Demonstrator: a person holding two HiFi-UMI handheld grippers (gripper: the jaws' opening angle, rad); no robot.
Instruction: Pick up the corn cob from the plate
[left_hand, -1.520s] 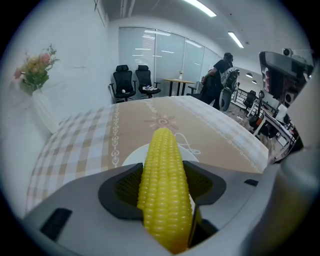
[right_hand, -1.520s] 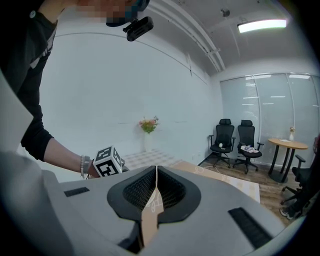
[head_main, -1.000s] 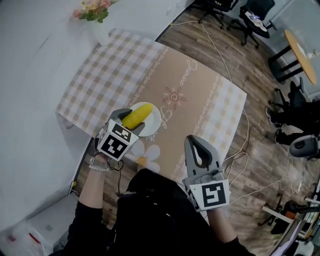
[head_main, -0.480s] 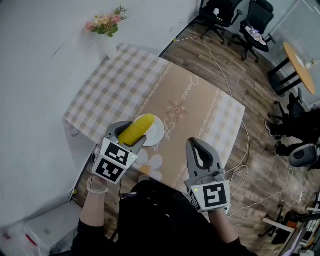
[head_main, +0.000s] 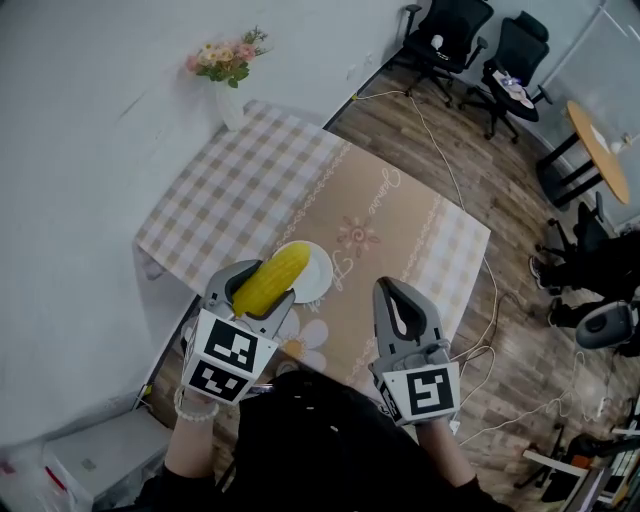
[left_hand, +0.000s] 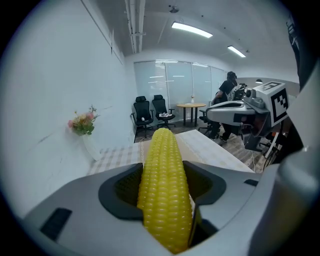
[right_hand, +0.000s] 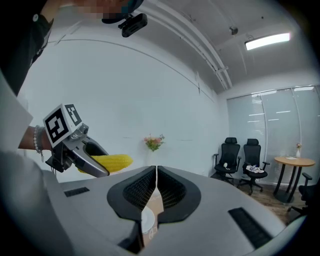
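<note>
My left gripper is shut on the yellow corn cob, holding it in the air above the table. The cob fills the space between the jaws in the left gripper view and sticks out past them. Below and beyond it the white plate lies bare on the tablecloth. The right gripper hangs over the table's near right part, its jaws pressed together with nothing between them. From the right gripper view, the cob shows in the left gripper's jaws.
The table wears a beige and checked cloth. A vase of flowers stands at its far left corner by the white wall. Black office chairs and a round wooden table stand beyond on the wood floor. Cables trail on the right.
The left gripper has risen toward me with the corn cob, lifting it clear of the plate. The right gripper has stayed about where it was.
</note>
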